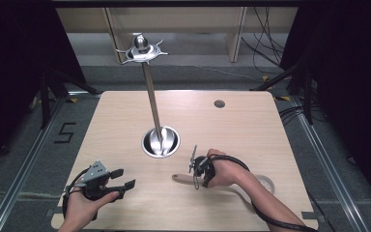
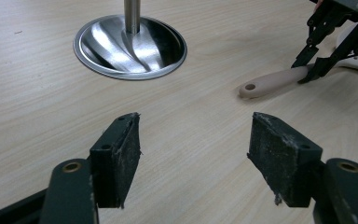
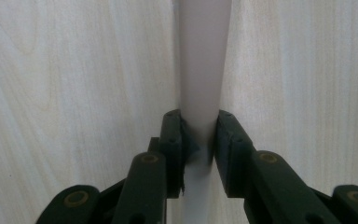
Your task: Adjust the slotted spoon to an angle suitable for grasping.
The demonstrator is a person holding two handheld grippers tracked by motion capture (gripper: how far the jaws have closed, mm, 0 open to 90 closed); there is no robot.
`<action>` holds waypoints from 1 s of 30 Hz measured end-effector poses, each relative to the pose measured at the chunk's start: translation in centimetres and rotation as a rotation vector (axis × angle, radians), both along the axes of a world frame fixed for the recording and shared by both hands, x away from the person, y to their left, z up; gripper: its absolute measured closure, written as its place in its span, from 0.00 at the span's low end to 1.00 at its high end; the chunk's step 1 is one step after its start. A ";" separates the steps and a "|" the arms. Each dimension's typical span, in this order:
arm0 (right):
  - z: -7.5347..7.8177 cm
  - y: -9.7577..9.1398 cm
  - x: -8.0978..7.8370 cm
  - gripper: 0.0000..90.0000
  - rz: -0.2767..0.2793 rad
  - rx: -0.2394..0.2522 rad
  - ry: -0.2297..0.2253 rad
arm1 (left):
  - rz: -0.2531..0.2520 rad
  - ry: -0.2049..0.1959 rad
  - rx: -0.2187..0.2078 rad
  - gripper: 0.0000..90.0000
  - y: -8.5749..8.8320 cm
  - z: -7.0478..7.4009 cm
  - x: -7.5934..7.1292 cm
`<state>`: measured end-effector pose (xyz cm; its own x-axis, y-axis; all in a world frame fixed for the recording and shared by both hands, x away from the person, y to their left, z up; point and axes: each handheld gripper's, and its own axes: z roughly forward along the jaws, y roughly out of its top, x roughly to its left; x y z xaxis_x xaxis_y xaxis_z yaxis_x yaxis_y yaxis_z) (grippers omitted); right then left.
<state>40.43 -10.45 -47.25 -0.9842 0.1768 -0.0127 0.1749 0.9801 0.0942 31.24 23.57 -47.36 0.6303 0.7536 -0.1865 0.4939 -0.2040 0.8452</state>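
— Table (image 1: 251,130) first: what is its surface?

— Pale wood grain, matt, rounded corners, with a small dark round grommet (image 1: 219,103) near its far edge.

— Next in size?

— A metal stand (image 1: 150,94): a slim brushed steel pole rising from a polished dish-shaped base (image 2: 129,46) at mid-table, topped by a spiked metal crown (image 1: 141,48). The base mirrors the pole in streaks.

— And your tools?

— My left gripper (image 1: 121,180) rests at the near left corner, jaws wide apart over bare wood; their black pads (image 2: 285,158) are rough and frayed at the edges. My right gripper (image 1: 197,180) points down at the near right, jaws narrowed against a handle.

— Describe that item.

— A utensil (image 2: 275,82) lying flat on the table, near right of the base. Its handle is smooth, round, cream-coloured, with a hanging hole at the rounded end. My right pads (image 3: 175,140) press both sides of the handle. A white perforated head shows behind that gripper; its full shape I cannot tell.
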 end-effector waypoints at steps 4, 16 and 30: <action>1.3 -0.9 -0.4 0.83 -0.031 0.073 -0.030 | -0.001 0.002 0.000 0.36 0.0 0.0 0.0; 5.8 -4.2 -1.7 0.83 -0.112 0.375 -0.120 | 0.001 -0.006 0.017 0.36 0.1 0.0 0.1; 8.1 -7.9 -2.6 0.83 -0.217 0.671 -0.314 | 0.009 0.004 0.004 0.36 0.0 -0.1 0.0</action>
